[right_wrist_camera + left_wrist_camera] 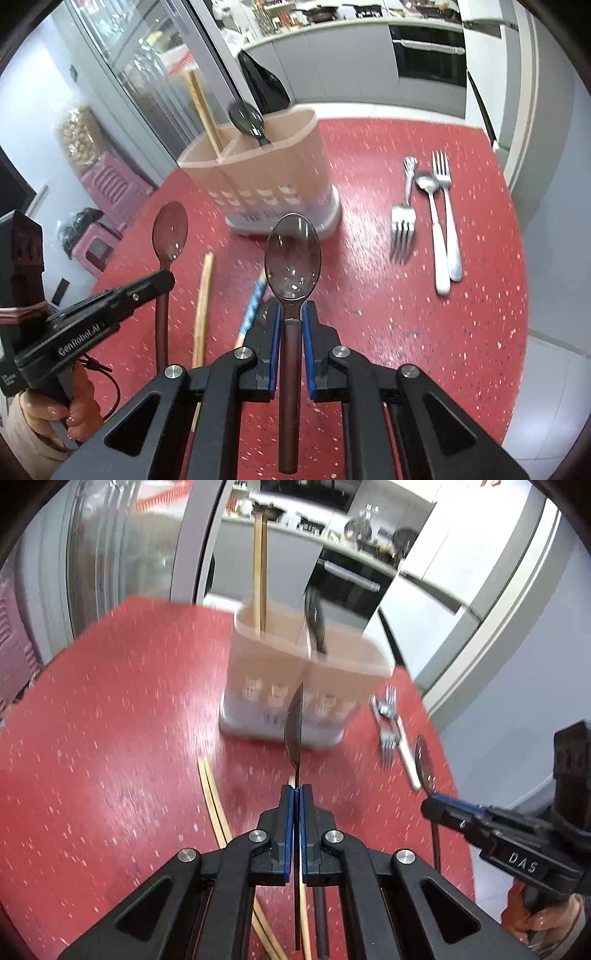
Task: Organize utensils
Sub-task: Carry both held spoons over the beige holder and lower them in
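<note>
red speckled table point(424, 314): the left gripper point(297, 788) clamps one dark spoon point(294, 723), the right gripper point(290, 308) another spoon point(292, 254), both before the beige caddy point(266, 184).

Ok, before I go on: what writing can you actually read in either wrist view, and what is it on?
"DAS": white letters on the right gripper body, seen from the left wrist view.
"GenRobot.AI": white letters on the left gripper body, seen from the right wrist view.
Dark print low on the utensil holder: too blurred to read.
Small label at the left gripper's handle edge: too small to read.
</note>
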